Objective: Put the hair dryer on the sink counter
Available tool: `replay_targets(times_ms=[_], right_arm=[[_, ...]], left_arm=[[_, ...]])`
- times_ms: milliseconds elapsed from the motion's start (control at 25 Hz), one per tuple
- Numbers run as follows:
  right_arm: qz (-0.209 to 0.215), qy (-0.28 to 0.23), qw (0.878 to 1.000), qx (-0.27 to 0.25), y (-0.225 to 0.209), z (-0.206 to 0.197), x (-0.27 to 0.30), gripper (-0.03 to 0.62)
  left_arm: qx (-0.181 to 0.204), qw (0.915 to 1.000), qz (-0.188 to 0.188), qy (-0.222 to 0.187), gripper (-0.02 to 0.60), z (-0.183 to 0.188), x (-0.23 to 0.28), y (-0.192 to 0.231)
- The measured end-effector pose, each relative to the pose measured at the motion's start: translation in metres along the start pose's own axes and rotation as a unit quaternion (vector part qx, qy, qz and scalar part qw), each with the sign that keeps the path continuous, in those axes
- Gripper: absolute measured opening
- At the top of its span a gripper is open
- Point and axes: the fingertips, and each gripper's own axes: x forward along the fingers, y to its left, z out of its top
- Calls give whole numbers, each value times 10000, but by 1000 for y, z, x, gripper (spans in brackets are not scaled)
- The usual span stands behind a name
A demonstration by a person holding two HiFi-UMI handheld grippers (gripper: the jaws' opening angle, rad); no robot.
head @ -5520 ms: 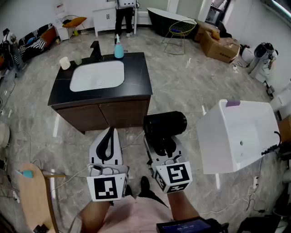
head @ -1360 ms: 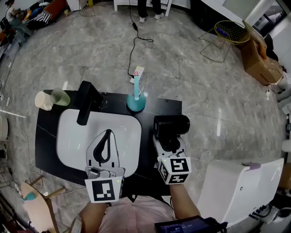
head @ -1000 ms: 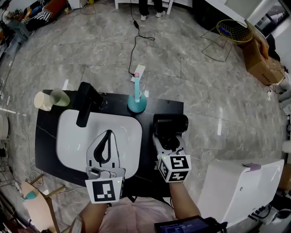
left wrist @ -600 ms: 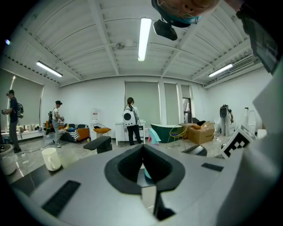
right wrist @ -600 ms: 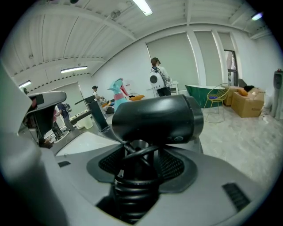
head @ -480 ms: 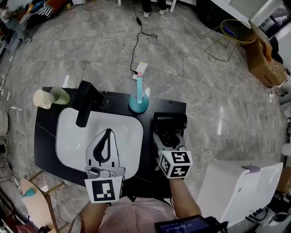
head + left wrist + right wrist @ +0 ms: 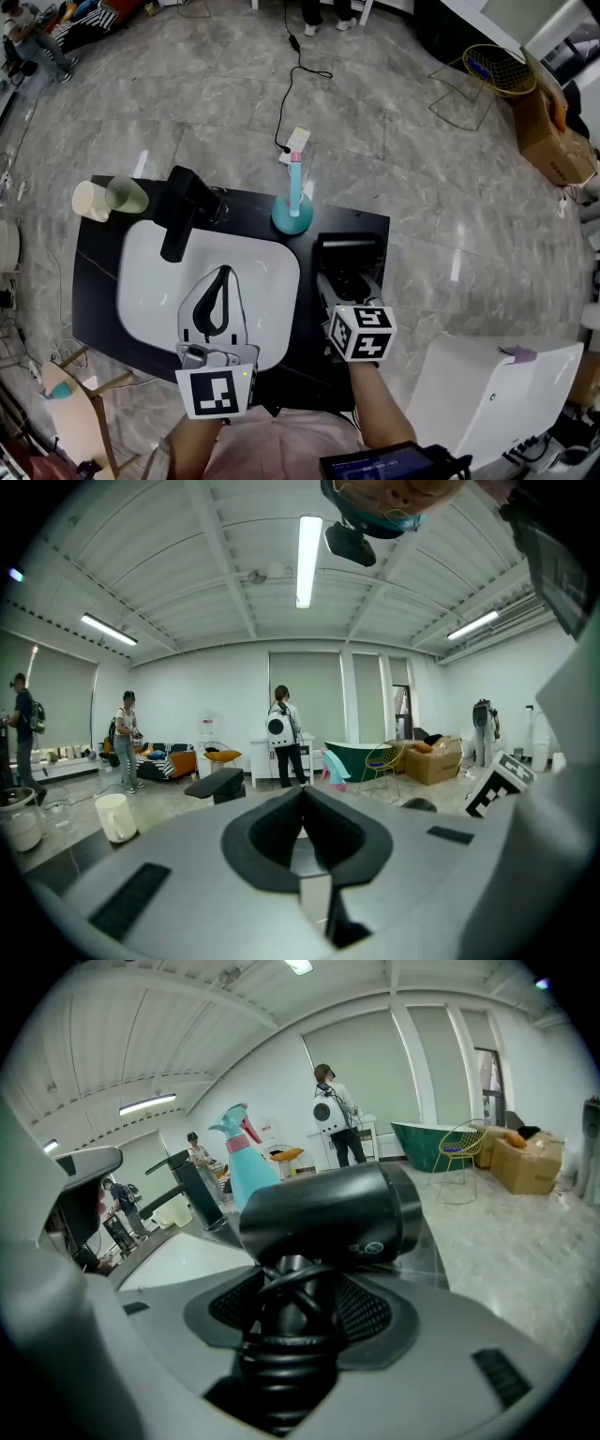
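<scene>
The right gripper point(image 7: 349, 281) grasps the dryer point(image 7: 352, 251) by its handle over the counter's point(image 7: 98, 291) right edge; the left gripper point(image 7: 221, 281) is clenched, empty; lowering and release seem left.

Narrow bare strip right of the basin point(image 7: 141, 281)
The surface point(image 7: 298, 375) is bare along its right strip beside the basin, partly covered by the dryer point(image 7: 349, 258) in the right tongs point(image 7: 349, 281); the spray bottle point(image 7: 292, 211) stands just beside its nose at the back. The faucet point(image 7: 183, 211) and cups point(image 7: 108, 197) crowd the back left; the left tongs point(image 7: 222, 291) hang over the basin.
</scene>
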Motion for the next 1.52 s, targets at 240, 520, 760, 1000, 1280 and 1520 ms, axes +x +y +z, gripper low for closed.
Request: replay_targets(times_ms=[240, 520, 760, 1000, 1280, 1520], right_arm=[[-71, 298, 9994, 133, -3, -6, 10, 247], [-41, 567, 9978, 352, -7, -10, 14, 249], [86, 844, 9961, 226, -4, -12, 16, 261], [178, 1181, 9928, -5, 3, -14, 15, 333], [158, 1309, 9912, -132, 3, -5, -1, 336], [171, 920, 9955, -151, 9, 9, -22, 334]], left_arm=[[-31, 10000, 75, 26, 9, -3, 2, 8], [-70, 9999, 106, 52, 9, -5, 4, 11], [-95, 9999, 76, 16, 9, -4, 3, 9], [-72, 9999, 84, -25, 9, 1, -2, 9], [-80, 9999, 88, -60, 9, 4, -10, 11], [-96, 9998, 7, -198, 9, 13, -20, 11]])
